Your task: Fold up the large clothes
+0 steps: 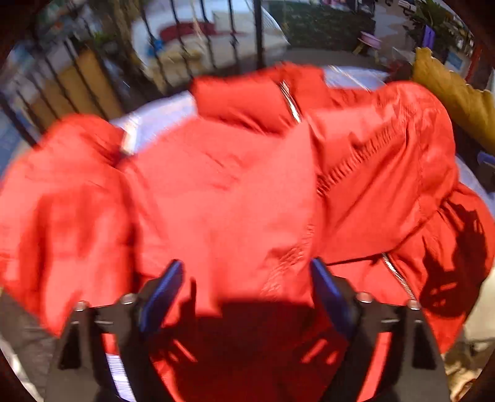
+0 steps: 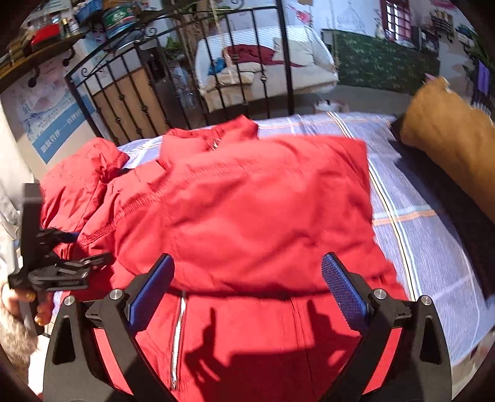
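We've got both grippers, left (image 1: 246, 278) & right (image 2: 247, 273), jaws wide open, empty, above the red jacket (image 2: 247, 201).

Sunlit striped bedsheet (image 2: 417, 222), black iron bedframe (image 2: 173, 89), white sofa (image 2: 303, 58) beyond.

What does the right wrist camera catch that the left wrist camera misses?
Only the right wrist view shows the other claw, the left claw, at its left edge with the hand holding it, a blue poster on the wall, and a shelf of tins.

Only the left wrist view shows a claw-shaped shadow on the jacket's right side.

Both show the red jacket with its zipper on the striped bedsheet, the black iron bed frame, the mustard pillow, and an open claw in front, here the right claw.
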Tool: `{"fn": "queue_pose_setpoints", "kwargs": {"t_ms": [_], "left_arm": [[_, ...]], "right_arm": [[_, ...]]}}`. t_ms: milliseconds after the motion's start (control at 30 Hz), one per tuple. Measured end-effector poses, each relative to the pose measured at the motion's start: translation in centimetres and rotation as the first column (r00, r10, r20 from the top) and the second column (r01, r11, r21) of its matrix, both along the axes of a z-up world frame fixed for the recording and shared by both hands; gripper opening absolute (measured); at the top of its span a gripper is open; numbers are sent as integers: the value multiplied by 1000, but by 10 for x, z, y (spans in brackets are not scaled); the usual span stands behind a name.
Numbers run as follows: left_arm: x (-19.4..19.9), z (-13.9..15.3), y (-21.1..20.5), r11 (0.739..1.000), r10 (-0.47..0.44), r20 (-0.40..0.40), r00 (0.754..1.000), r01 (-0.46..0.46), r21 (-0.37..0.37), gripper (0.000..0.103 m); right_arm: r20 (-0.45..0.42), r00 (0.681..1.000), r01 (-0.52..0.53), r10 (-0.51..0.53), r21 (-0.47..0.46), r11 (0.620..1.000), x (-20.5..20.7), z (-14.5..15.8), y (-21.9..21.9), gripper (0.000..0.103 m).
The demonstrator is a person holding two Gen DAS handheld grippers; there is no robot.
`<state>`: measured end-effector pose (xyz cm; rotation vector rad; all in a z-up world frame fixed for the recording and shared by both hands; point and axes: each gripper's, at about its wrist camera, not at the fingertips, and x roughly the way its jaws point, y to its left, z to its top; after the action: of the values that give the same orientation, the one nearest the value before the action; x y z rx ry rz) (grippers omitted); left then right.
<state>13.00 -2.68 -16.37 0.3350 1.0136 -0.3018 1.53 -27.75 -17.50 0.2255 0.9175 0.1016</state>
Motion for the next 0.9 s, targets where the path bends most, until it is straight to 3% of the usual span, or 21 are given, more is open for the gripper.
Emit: {"fn": "queue_pose_setpoints", "kwargs": {"t_ms": [100,167,233,333,400,533,700,900], "left_arm": [[-15,31,19,996,83,118,990,-85,11,93],[-18,47,33,991,127,129,983,-121,-57,92],[-19,55,33,986,103,98,990,-89,-142,92],[-21,40,7,992,26,48,998,-20,-124,92],[-19,29,-24,995,-33,67,997,39,-91,92],[21,14,-56,997,1,114,993,8,-78,92],[78,-34,-63,996,44,-86,995,-50,-68,98],[91,-61,-56,997,64,-155,986,-71,-42,98]], "right_arm": [[-2,998,-58,58,-43,997,25,-3,13,95],[-50,995,-86,82,-81,993,44,-17,22,95],[-73,994,-91,85,-82,992,55,-29,24,95],[-97,993,-82,74,-80,993,72,-47,24,95],[-115,992,-65,58,-62,996,80,-56,21,95],[-146,989,-43,35,-50,998,93,-64,13,96],[-237,971,-71,43,-111,991,118,-95,14,98],[-273,962,-85,32,-186,979,136,-120,30,99]]}}
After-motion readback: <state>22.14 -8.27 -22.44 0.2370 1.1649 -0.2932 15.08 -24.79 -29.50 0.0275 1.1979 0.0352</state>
